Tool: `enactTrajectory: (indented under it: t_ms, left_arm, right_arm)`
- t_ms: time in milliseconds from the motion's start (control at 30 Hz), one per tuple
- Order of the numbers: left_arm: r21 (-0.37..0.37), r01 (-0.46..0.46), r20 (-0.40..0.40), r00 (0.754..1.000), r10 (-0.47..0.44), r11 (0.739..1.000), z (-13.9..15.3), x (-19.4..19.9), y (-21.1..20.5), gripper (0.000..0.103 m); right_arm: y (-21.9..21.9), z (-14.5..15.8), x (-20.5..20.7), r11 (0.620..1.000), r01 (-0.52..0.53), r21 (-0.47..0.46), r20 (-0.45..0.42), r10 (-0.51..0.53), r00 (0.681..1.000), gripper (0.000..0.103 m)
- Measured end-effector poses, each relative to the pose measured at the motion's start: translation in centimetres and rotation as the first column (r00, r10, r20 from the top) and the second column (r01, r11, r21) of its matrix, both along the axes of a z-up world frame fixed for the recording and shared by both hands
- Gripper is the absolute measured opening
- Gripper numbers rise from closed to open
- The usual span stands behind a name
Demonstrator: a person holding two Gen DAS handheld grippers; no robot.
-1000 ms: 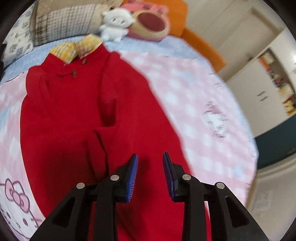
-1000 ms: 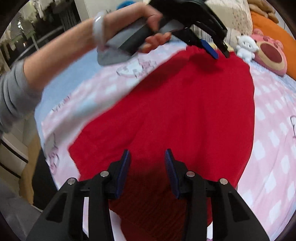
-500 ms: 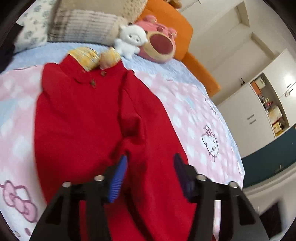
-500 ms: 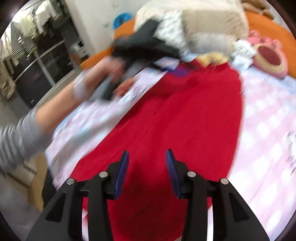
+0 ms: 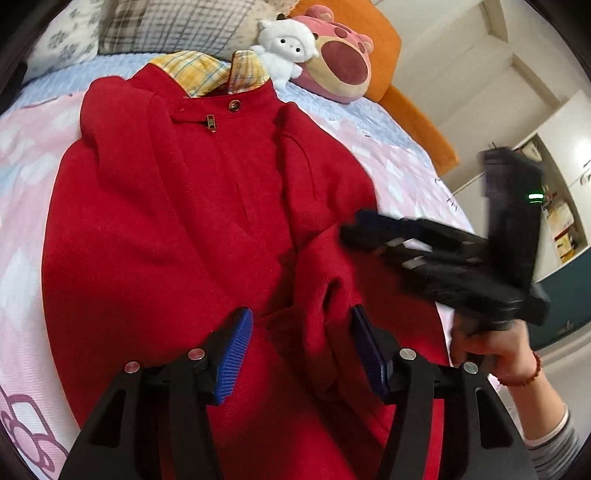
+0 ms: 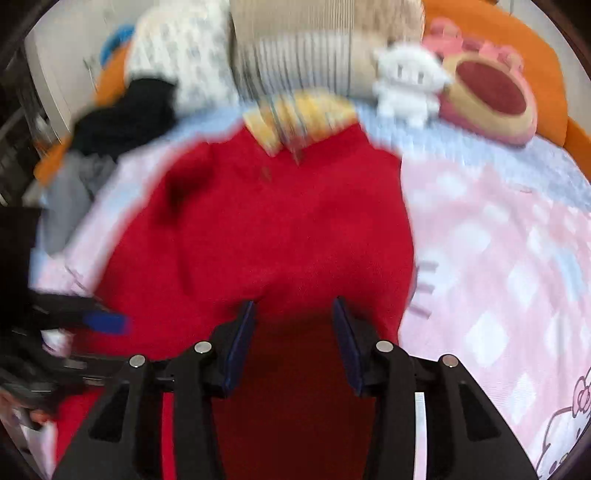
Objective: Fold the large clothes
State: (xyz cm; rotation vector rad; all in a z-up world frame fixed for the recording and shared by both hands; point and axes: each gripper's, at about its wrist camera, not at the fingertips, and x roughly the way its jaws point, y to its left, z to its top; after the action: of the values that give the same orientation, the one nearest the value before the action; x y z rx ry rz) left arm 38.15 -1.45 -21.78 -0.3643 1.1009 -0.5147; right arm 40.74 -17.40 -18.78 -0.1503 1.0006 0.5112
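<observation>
In the left wrist view, the left gripper [image 5: 301, 345] hangs wide open just above a red jacket [image 5: 192, 229] spread over the bed [image 5: 388, 173], with a bunched ridge of the red cloth rising between its blue pads [image 5: 236, 354], though nothing is pinched. Straight ahead of it lie the jacket's yellow plaid collar [image 5: 207, 72], a button [image 5: 233, 106] and a zipper pull [image 5: 211, 123]; beyond those sit a white plush toy [image 5: 286, 51], a pink plush [image 5: 341, 68] and a plaid pillow [image 5: 173, 27]. To its right the right gripper [image 5: 364, 230] reaches in over the jacket's edge, blurred, gripped by a hand [image 5: 495, 343]; how far its jaws stand apart cannot be told here. In the right wrist view, itself blurred, the right gripper [image 6: 293, 341] is wide open and empty, low over the red jacket [image 6: 280, 229], which fills the space ahead. The left gripper [image 6: 107, 321] shows at its left, over the jacket's hem.
</observation>
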Motion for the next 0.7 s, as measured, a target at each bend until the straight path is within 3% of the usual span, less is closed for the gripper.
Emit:
enactTrajectory:
  t_ms: [167, 267, 333, 400, 500, 633, 700]
  left_arm:
    - [0.053, 0.015, -0.005, 1.0, -0.014, 0.998, 3.4, -2.6, -0.1, 0.062]
    - [0.038, 0.015, 0.036, 0.999, -0.017, 0.999, 7.1, -6.4, 0.4, 0.078]
    - [-0.018, 0.013, 0.06, 0.998, -0.012, 1.0, 9.4, -11.0, 1.4, 0.086]
    - [-0.088, 0.018, 0.055, 0.998, -0.013, 0.996, 10.2, -16.1, 2.7, 0.093]
    - [-0.205, 0.004, -0.024, 1.0, -0.009, 0.979, 9.3, -22.3, 4.8, 0.093]
    - [-0.285, -0.058, -0.125, 0.992, 0.023, 0.957, 6.4, -28.0, 6.6, 0.093]
    - [-0.34, -0.095, -0.174, 0.984, 0.037, 0.936, 4.4, -30.0, 7.1, 0.093]
  right_arm:
    - [-1.5, 1.8, -3.3, 1.0, -0.012, 0.017, 0.046, 0.011, 0.999, 0.048]
    - [-3.9, 5.4, -7.3, 0.998, -0.066, 0.008, 0.074, 0.065, 0.995, 0.062]
    - [-6.5, 7.6, -10.9, 0.994, -0.084, 0.07, 0.063, 0.079, 0.995, 0.075]
    - [-9.3, 9.0, -14.4, 0.983, -0.082, 0.166, 0.013, 0.081, 0.997, 0.082]
    - [-13.3, 9.3, -21.3, 0.944, -0.094, 0.316, -0.106, 0.134, 0.985, 0.082]
    - [-16.6, 6.5, -28.3, 0.875, -0.006, 0.484, -0.329, 0.189, 0.925, 0.082]
    - [-17.7, 4.6, -30.2, 0.822, 0.096, 0.561, -0.431, 0.191, 0.882, 0.082]
